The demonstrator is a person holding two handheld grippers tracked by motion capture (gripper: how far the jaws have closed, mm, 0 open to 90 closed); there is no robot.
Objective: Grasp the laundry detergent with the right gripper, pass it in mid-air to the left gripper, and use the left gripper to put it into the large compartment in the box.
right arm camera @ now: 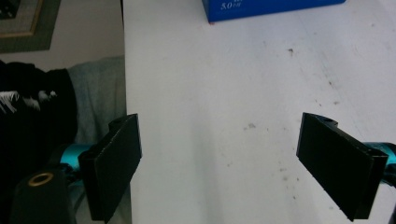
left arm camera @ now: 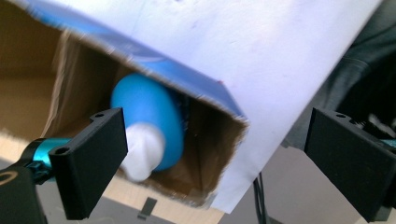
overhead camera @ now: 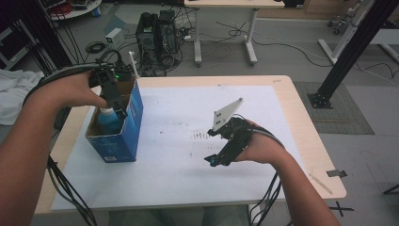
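An open blue cardboard box (overhead camera: pixel 126 136) stands on the left part of the white sheet (overhead camera: pixel 188 169). Inside it is a blue bottle (overhead camera: pixel 108 121) with a white cap (left arm camera: pixel 144 150); its blue body (left arm camera: pixel 149 109) rests against the box's inner wall. My left gripper (overhead camera: pixel 119 111) hangs over the box's opening, its jaws wide apart (left arm camera: pixel 215 161) with the cap just beyond the left pad, untouched. My right gripper (overhead camera: pixel 215 159) hovers above the middle of the sheet, open and empty (right arm camera: pixel 219 165). The box's lower edge (right arm camera: pixel 273 8) shows at the top of the right gripper view.
The wooden table (overhead camera: pixel 306 136) ends close to the right of the sheet. Behind it on the floor stand computer towers (overhead camera: pixel 157 35) amid cables, and a second desk (overhead camera: pixel 226 33). A black frame post (overhead camera: pixel 350 52) leans at the right. White cloth (overhead camera: pixel 14 92) lies at far left.
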